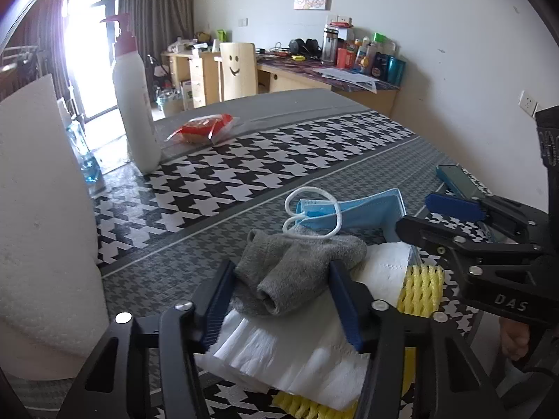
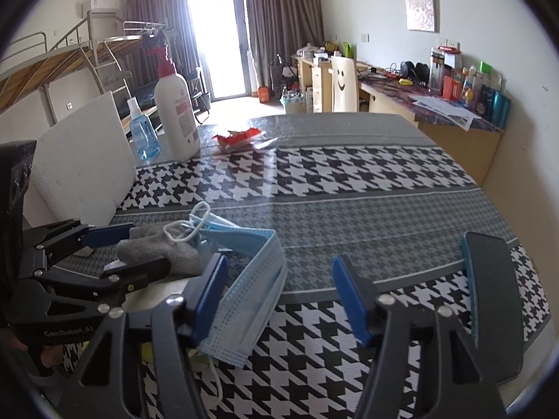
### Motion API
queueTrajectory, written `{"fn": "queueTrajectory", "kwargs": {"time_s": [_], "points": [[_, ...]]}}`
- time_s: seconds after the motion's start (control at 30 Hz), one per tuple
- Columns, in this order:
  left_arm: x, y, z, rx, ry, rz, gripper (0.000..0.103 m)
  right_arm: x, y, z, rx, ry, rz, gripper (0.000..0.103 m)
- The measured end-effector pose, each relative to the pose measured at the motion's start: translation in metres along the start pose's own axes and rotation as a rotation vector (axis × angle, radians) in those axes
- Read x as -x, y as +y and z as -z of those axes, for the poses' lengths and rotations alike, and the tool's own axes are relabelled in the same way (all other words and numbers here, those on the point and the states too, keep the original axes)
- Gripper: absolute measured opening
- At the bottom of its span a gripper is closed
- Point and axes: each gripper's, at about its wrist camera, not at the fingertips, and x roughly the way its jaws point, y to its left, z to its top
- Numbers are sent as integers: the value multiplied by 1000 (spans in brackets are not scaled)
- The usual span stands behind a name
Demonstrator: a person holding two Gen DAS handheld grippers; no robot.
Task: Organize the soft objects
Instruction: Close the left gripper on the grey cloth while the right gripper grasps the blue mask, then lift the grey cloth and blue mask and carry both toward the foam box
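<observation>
Both grippers are low over the table [image 2: 349,209], which is covered with a black-and-white houndstooth cloth. On the left gripper [image 1: 279,289] the two blue pads stand on either side of a grey sock [image 1: 300,269]; the sock is between the jaws, and the pads seem to press its sides, though I cannot tell how firmly. This sock lies on top of a folded white paper towel [image 1: 297,359], and under the towel a yellow foam net [image 1: 421,289] shows at the near edge of the table. Just behind the sock lies a blue face mask [image 2: 251,289] with its white ear loop [image 1: 314,209] resting on the sock. In the right gripper [image 2: 279,296] the jaws are apart with nothing pressed; its left pad [image 2: 206,300] is close to the mask's folded edge, maybe touching it. A dark phone [image 2: 492,300] lies beside this gripper toward the right edge. Farther away, near the far left corner, stand a white pump bottle [image 2: 176,111] and a small blue spray bottle [image 2: 141,132], with a red snack packet [image 2: 237,139] near them. A large white paper roll [image 1: 42,227] stands at the left edge.
</observation>
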Motion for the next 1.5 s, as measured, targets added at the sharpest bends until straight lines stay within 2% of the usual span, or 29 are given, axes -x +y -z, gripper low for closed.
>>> {"fn": "queueTrajectory", "kwargs": {"time_s": [0.07, 0.13, 0.23, 0.37, 0.53, 0.73, 0.97, 1.03, 1.23, 1.37, 1.5], "points": [[0, -1, 1, 1, 5, 41, 41, -3, 0, 2, -2, 13, -3, 61], [2, -3, 1, -8, 4, 57, 34, -6, 2, 3, -1, 26, -4, 52], [2, -7, 2, -25, 1, 62, 25, -9, 2, 3, -1, 47, -9, 44], [4, -11, 4, -42, 0, 80, 21, -10, -2, 5, -18, 64, -12, 34], [9, -10, 3, -30, -14, 89, 20, -9, -4, 6, -22, 69, 11, 19], [31, -13, 3, -32, -65, 97, 19, 4, -7, 3, -26, 37, 50, 13], [59, -15, 6, -39, -118, 88, 19, 23, -12, -2, -54, -18, 77, 13], [67, -12, 7, -27, -133, 74, 19, 26, -10, -3, -49, -30, 81, 8], [86, -1, 6, 16, -180, 53, 19, 23, -3, 0, -19, -8, 66, 9], [94, 0, 6, 18, -201, 48, 19, 11, -3, -1, -17, 27, 66, 18], [97, 2, 9, 27, -207, 52, 19, 0, -2, 0, -6, 51, 79, 34]]}}
